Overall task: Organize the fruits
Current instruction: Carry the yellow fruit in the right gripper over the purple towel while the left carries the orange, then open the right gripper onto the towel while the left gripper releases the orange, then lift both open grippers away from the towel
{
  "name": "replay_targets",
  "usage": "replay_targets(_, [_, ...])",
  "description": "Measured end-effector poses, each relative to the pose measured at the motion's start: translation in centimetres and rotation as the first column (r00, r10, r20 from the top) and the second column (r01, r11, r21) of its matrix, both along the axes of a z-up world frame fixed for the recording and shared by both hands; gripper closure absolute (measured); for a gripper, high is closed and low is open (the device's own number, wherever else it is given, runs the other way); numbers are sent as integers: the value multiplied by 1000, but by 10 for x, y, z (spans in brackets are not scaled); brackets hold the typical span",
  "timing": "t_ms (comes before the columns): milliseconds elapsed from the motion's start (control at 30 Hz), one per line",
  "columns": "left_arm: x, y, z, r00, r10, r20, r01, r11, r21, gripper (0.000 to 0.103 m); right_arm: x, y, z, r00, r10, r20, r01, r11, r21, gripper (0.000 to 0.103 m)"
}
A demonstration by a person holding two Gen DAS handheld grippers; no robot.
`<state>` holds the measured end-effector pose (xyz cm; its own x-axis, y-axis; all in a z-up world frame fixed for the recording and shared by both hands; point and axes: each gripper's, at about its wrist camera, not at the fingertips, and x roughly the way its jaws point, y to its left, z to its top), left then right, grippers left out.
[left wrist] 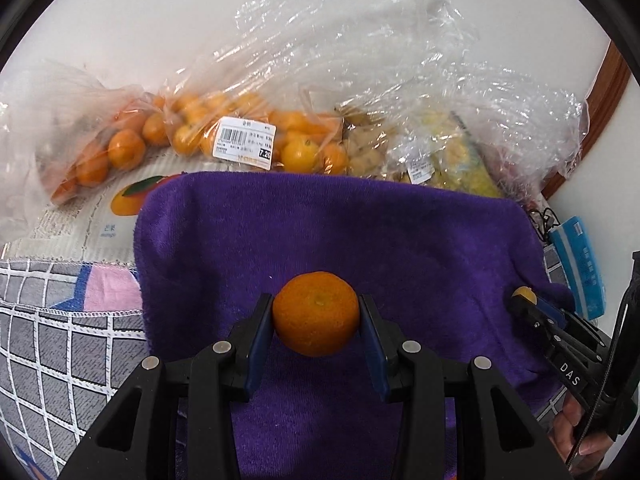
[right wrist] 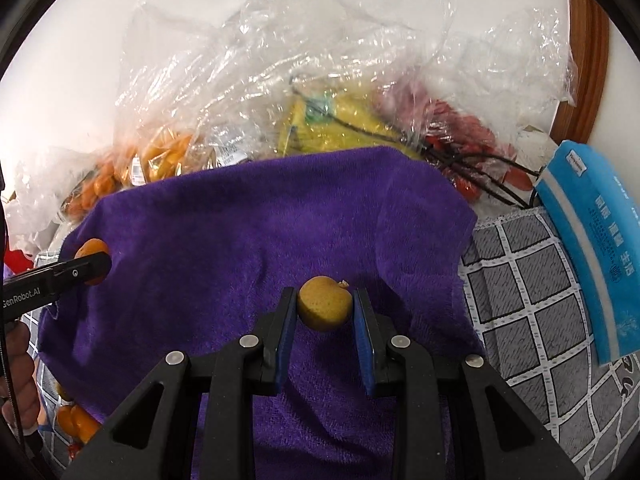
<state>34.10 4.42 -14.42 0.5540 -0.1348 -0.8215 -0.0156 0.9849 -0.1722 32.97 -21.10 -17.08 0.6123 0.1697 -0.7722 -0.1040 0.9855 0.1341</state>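
My left gripper [left wrist: 317,314] is shut on an orange mandarin [left wrist: 316,313], held just above a purple towel [left wrist: 320,232]. At the right edge of that view my right gripper [left wrist: 520,300] shows with a small yellow fruit [left wrist: 525,294] at its tip. In the right wrist view my right gripper [right wrist: 325,307] is shut on that small yellowish-brown round fruit [right wrist: 325,307], over the same purple towel [right wrist: 260,220]. The left gripper [right wrist: 96,266] enters from the left there, holding the mandarin [right wrist: 91,249].
Clear plastic bags lie behind the towel: mandarins [left wrist: 120,148], kumquats with a price label [left wrist: 244,142], a yellow pack [right wrist: 340,124] and red fruit [right wrist: 460,128]. A blue packet [right wrist: 592,256] lies at the right on a grey checked cloth [right wrist: 520,292]. Loose orange fruits [right wrist: 76,420] sit lower left.
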Motion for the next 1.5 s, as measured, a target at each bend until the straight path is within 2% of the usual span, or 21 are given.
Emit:
replay_targets(333, [5,-2,-11,1000,3,-22,-3,1000,6,63,1,2,-2,1000,3,3,-3,1000,-10,74])
replay_targets(400, [5,-2,-13,1000,6,-31,-5,1000,9,63,2,3,-1,1000,11,-1,-11,1000,-8,71])
replay_targets(533, [6,-1,-15,999,10,-44,-10,1000,16,63,0,6,4,1000,22,2,-22,1000,4,53])
replay_targets(600, [3,2,-13,999,19,-41,-19,1000,9,63,-4,8,9,1000,23,16,-23,1000,1,49])
replay_targets(633, [2,3,-11,999,24,-39,-24,1000,8,58,-6,9,12,1000,21,23,-21,1000,-2,47])
replay_targets(700, [-3,6,-4,999,35,-28,-35,999,10,45,-10,10,18,999,17,30,-17,1000,-3,43])
replay_targets(733, [-5,6,0,999,40,-20,-39,999,11,43,-12,10,22,999,12,35,-12,1000,-1,42])
replay_targets(1033, [-44,8,46,996,61,70,-62,998,19,43,-53,-3,61,994,-55,93,53,998,27,42])
replay_targets(1300, [-104,9,87,982,75,171,-75,997,-5,43,-104,-18,95,978,-151,141,152,988,-1,42])
replay_targets(1500, [-154,6,105,973,75,219,-78,997,7,44,-148,-22,108,979,-142,143,141,990,19,42])
